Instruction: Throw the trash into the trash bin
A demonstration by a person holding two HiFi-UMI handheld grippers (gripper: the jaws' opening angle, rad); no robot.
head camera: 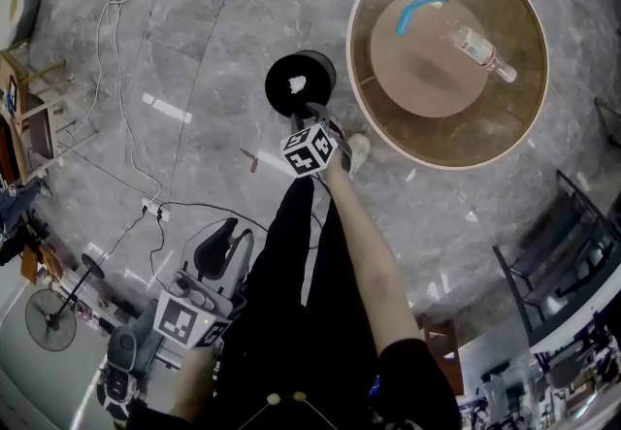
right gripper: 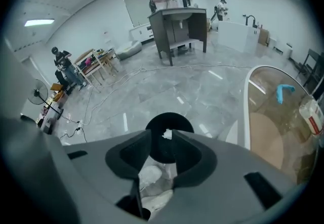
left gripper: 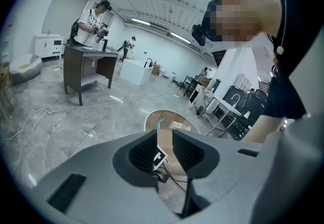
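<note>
The black trash bin stands on the grey floor, and a white crumpled piece of trash lies inside it. My right gripper hangs just over the bin's near rim and points steeply down. In the right gripper view the jaws are open, nothing is gripped, and the bin with the white trash shows through the gap. A pale shape low in that gap cannot be told. My left gripper is held back at the lower left, open and empty.
A round wooden table stands right of the bin and carries a plastic bottle and a blue curved object. Cables trail over the floor at left. A fan stands at the lower left, a dark chair frame at right.
</note>
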